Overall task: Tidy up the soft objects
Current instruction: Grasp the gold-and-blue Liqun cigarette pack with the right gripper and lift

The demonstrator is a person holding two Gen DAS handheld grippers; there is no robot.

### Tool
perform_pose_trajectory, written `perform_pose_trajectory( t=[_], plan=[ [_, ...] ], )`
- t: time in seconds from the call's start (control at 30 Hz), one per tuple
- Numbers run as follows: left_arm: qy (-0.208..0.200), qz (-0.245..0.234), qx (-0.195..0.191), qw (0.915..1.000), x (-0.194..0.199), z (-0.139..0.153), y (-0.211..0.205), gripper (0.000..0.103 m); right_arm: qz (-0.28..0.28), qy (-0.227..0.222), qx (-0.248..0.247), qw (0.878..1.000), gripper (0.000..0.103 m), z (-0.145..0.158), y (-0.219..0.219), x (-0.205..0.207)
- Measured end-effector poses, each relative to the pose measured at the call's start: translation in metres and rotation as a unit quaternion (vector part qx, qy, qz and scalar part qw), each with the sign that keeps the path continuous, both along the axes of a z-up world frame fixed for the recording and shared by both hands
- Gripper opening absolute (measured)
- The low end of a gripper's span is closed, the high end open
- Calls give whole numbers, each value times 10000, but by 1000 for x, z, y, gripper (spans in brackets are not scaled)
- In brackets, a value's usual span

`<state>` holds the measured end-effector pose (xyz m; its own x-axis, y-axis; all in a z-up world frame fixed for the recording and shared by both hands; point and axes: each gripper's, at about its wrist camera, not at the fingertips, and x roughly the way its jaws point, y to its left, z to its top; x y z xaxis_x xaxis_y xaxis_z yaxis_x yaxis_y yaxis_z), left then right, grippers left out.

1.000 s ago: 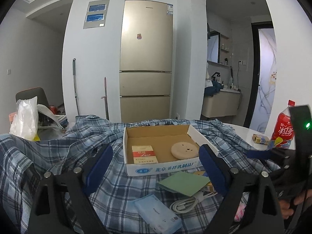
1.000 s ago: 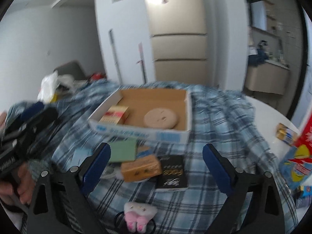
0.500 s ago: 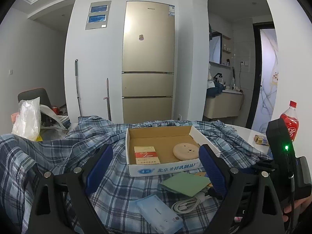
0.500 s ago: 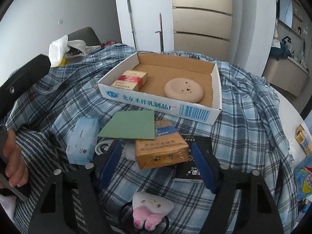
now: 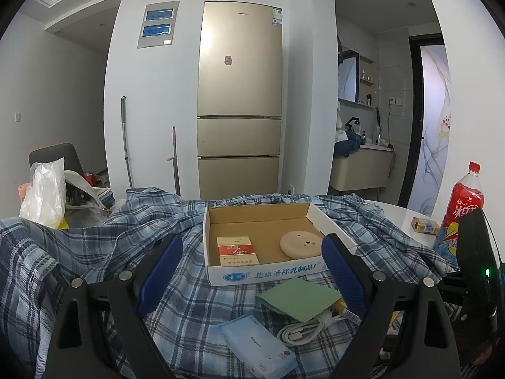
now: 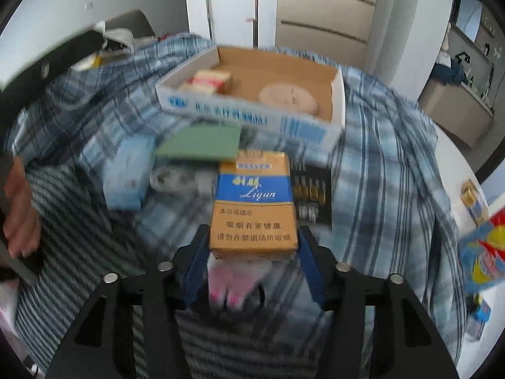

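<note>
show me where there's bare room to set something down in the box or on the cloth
Free: the cardboard box floor behind the red cigarette pack and round beige disc; plaid cloth left of the green card. Crowded: around the white cable.

My view: blue-and-white plaid cloth (image 5: pixel 195 303); white cardboard box (image 5: pixel 268 273), brown inside; sage-green paper sheet (image 5: pixel 298 297); orange-and-blue cigarette pack (image 6: pixel 254 202); pale-blue tissue packet (image 5: pixel 258 344).
</note>
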<state>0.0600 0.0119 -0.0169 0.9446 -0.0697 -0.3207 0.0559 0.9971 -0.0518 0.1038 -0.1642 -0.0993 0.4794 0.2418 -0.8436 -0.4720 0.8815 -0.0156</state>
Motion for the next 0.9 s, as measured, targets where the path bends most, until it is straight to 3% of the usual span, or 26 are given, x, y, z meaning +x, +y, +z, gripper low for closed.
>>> perform_pose_trajectory(
  t=[0.3,0.53,0.6,0.67,0.77,0.9],
  plan=[
    [-1,-19,-17,10000,-2,1,0,92,100,-324,-86,9994,74,15,14,10],
    [61,-53,-55,10000,0,1,0,92,72,-162,-140,9997,73,9,24,28],
    [124,-162,-75,9998,2,1,-1,92,134,-85,-124,9998,67,5,25,29],
    [181,-220,-73,9996,4,0,-2,92,139,-32,-191,9997,52,0,26,29],
    [199,-347,-44,9992,4,-1,-6,92,19,-171,76,9998,51,6,17,24],
    [344,-839,34,9959,5,-3,-16,92,-375,-786,429,9953,51,28,-5,7]
  ],
)
